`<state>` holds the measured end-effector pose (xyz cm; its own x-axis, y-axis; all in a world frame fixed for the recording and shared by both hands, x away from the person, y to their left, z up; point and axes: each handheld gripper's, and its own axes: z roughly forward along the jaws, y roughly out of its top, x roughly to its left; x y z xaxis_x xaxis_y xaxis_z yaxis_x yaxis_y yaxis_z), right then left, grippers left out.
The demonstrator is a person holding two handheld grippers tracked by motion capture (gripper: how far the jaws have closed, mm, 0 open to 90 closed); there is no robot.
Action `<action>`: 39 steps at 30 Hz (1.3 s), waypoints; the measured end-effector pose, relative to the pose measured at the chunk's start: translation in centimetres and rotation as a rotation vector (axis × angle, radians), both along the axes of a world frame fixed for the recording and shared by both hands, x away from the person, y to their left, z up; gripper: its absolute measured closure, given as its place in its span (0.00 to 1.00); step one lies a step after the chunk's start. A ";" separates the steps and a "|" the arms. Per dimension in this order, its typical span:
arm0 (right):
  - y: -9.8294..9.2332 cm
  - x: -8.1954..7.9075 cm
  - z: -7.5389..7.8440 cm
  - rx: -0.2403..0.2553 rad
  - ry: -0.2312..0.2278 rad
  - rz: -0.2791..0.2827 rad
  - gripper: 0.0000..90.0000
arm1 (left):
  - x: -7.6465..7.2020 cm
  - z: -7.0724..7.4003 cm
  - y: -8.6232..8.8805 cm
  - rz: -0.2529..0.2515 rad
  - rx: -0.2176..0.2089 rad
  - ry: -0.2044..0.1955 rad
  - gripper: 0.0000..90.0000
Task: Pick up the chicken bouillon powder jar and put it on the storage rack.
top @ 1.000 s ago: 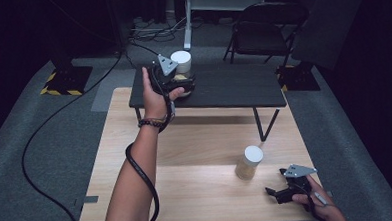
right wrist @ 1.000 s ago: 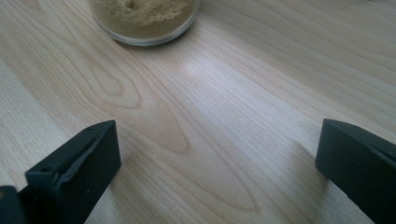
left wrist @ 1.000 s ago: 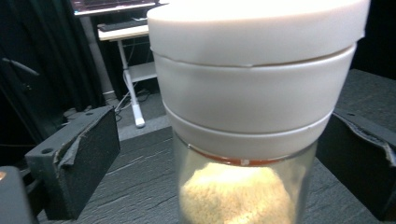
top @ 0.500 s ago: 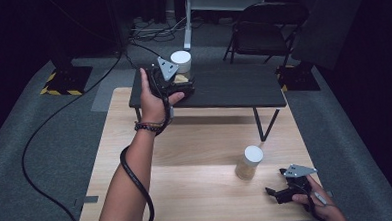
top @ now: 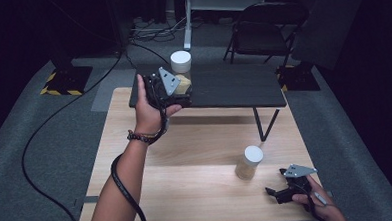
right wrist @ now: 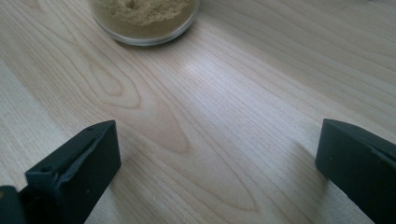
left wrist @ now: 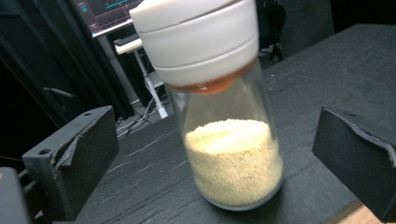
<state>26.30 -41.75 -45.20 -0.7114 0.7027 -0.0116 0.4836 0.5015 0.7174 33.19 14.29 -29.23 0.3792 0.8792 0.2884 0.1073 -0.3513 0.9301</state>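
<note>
I log the light wooden table (top: 186, 156) as the largest item, grain running across it, with the low black side table (top: 233, 86) standing at its far edge. A black folding chair (top: 265, 30) sits on the grey floor behind both.

My left forearm reaches up the wooden table to the near left corner of the black side table, where the left gripper (top: 175, 91) is held. In the left gripper view its jaws stand wide apart on either side of a clear jar (left wrist: 229, 140) with a white lid; neither pad touches the glass. The jar stands on the black top, roughly half full of pale yellow grains; it looks tilted in that view, though the camera itself may be tilted. A dark cable trails down along my left arm.

The right gripper (top: 277, 192) rests low at the near right corner of the wooden table. Its jaws are spread, nothing between them but bare wood. A second jar (top: 249, 162), white-lidded and holding tan powder, stands upright just ahead of it, apart from the jaws; its base shows in the right gripper view
</note>
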 end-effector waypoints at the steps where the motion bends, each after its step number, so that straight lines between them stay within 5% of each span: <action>1: 0.0 0.0 0.0 0.000 0.000 0.000 0.00 | -0.2 -0.1 0.1 -0.004 0.006 -0.001 0.01; 20: 0.0 0.0 0.0 0.000 0.000 0.000 0.00 | -4.1 -2.7 0.6 -0.070 0.099 -0.045 0.01; 39: 0.0 0.0 0.0 0.000 0.000 0.000 0.00 | -6.3 -7.5 1.2 -0.093 0.142 0.027 0.01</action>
